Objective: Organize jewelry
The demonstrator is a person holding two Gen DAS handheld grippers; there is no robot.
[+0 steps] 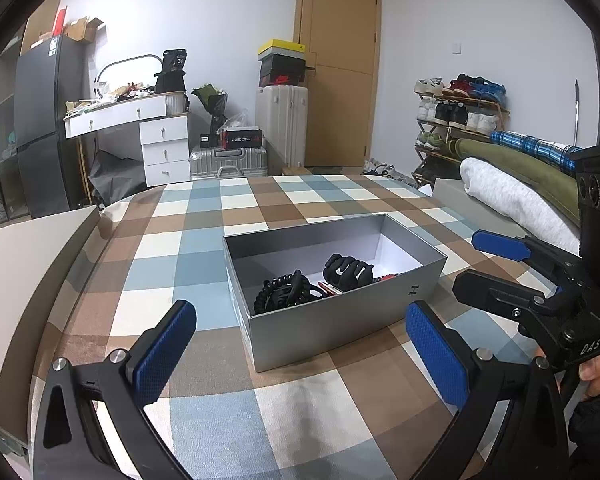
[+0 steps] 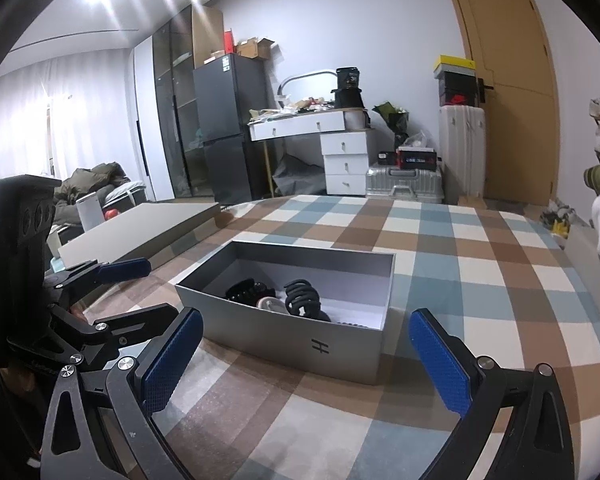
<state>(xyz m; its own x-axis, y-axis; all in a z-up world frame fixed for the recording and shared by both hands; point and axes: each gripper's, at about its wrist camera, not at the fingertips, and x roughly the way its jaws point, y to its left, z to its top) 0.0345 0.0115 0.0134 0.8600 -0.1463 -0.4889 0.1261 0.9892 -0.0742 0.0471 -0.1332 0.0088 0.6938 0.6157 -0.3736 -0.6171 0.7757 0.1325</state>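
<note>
Left wrist view: grey box (image 1: 340, 320) sitting open on checked cloth (image 1: 172, 256). Inside are lying a black claw clip (image 1: 348, 272), a black coil tie (image 1: 278, 292) and red pieces (image 1: 386, 277), too small to identify. Left gripper (image 1: 300, 348) is hovering just short of the box, fingers spread wide, gripping nothing. Right gripper (image 1: 484, 258) is hanging beside the box's right end, likewise spread wide and empty. Right wrist view: box (image 2: 300, 344) bearing an "H" mark.

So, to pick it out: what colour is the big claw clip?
Black claw clip, clearest in the left wrist view.
</note>
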